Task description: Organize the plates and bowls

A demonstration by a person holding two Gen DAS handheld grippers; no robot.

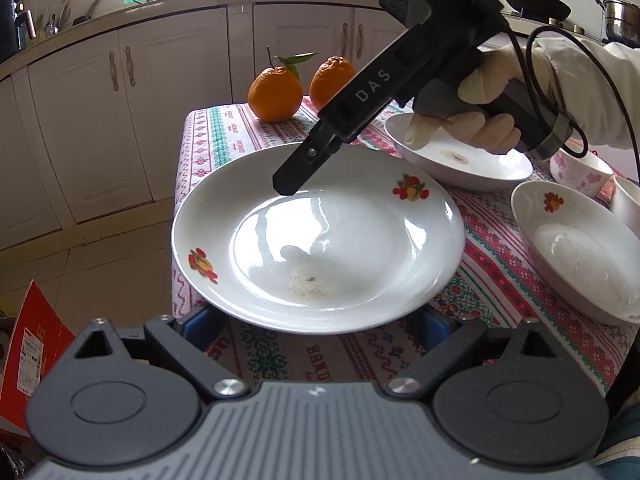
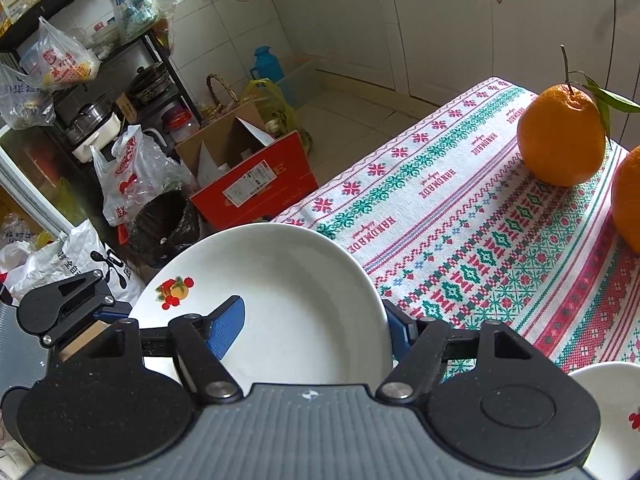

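Observation:
A large white plate with fruit prints (image 1: 320, 240) lies on the patterned tablecloth, partly over the table's left edge; it also shows in the right wrist view (image 2: 288, 300). My right gripper (image 2: 316, 328) is open and straddles the plate's far rim: one blue pad (image 2: 228, 326) is over the plate's inside, the other outside the rim. In the left wrist view the right gripper's tip (image 1: 290, 184) hangs over the far rim. My left gripper (image 1: 320, 320) is open, its blue pads under the plate's near rim.
A second white plate (image 1: 460, 160), a fruit-print bowl (image 1: 572, 248) and a pink-flowered cup (image 1: 580, 168) stand at the right. Two oranges (image 1: 276, 96) sit at the table's far end. A red box (image 2: 256, 180) and bags crowd the floor left of the table.

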